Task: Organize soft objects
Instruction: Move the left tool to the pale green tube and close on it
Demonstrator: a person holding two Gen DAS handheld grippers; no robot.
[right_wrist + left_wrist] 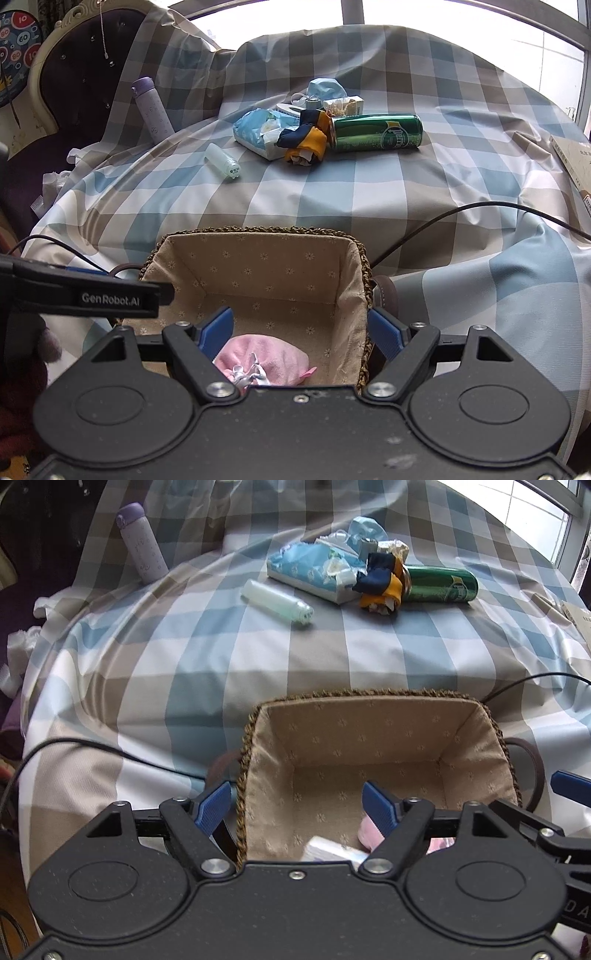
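The checked cloth (pixel 369 192) covers everything, and the lined basket (pixel 258 236) sits at 6 o'clock with a pink soft item (pixel 266 360) already inside. The tissue pack (pixel 255 131) and the blue-yellow fabric (pixel 308 142) lie at 12 o'clock, touching the green can (pixel 376 132) — a careless grab may roll it. The left gripper (pixel 301 806) and the right gripper (pixel 301 330) both stand wide apart, empty; the black cable (pixel 443 218) could snag.

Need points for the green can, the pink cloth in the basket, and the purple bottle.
green can (pixel 373 133), right wrist view, middle of its side.
pink cloth (pixel 266 356), right wrist view, top of the bundle in the basket.
purple bottle (pixel 142 546), left wrist view, mid body.
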